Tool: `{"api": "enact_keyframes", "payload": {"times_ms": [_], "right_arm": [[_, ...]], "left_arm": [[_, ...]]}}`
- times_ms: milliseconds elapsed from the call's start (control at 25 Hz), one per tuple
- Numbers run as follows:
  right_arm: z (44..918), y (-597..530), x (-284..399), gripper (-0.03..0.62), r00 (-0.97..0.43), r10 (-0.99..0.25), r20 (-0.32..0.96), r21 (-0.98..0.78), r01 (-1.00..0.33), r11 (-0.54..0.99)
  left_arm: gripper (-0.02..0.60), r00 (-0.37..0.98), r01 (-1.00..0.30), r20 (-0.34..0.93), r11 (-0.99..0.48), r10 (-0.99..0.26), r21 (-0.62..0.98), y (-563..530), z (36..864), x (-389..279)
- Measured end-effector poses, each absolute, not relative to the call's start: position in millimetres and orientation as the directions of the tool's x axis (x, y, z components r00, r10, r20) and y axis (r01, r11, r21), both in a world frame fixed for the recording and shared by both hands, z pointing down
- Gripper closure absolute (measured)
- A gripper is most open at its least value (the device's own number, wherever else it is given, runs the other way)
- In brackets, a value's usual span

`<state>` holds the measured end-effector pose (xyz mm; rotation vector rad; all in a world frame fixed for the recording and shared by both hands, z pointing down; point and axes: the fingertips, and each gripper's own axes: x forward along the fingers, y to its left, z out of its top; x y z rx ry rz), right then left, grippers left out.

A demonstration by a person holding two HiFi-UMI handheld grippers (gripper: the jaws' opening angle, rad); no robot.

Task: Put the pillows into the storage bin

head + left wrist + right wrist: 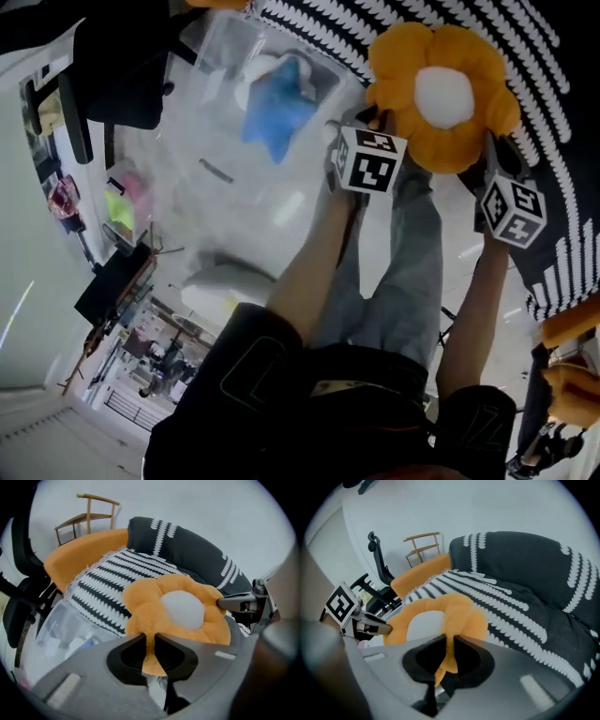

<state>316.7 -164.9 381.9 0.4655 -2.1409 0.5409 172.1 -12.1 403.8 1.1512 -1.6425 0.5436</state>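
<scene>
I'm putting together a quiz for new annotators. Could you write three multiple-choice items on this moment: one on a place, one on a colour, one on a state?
1. Where does the blue pillow lie?
A. on the striped sofa
B. inside the clear storage bin
C. between the right tongs

2. What colour is the centre of the flower pillow?
A. black
B. blue
C. white

3. How is the flower pillow held?
A. the left tongs and the right tongs are each shut on its edge
B. by the left tongs alone
C. by neither; it lies on the floor

Answers:
1 B: the head view shows it through the bin's clear wall.
2 C: a round white patch sits amid orange petals.
3 A: each gripper view shows orange plush pinched between its jaws.
</scene>
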Motion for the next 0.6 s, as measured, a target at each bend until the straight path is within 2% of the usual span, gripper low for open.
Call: {"api": "enact_keyframes", "payload": {"times_ms": [240,600], "right_arm": [[401,-61,191,0.545,-0.571,0.006,0.821,-0.228,-0.319,0.920],[427,30,128,0.545,-0.532,0.176,0.828,-0.249,-0.067,0.966]], "left_arm": [[0.529,-0.114,-0.759,0.910,0.626,-0.398,0.179,119,423,82],[0.525,-0.209,-0.572,0.918,0.804,-0.336,0.165,233,446,69]]}}
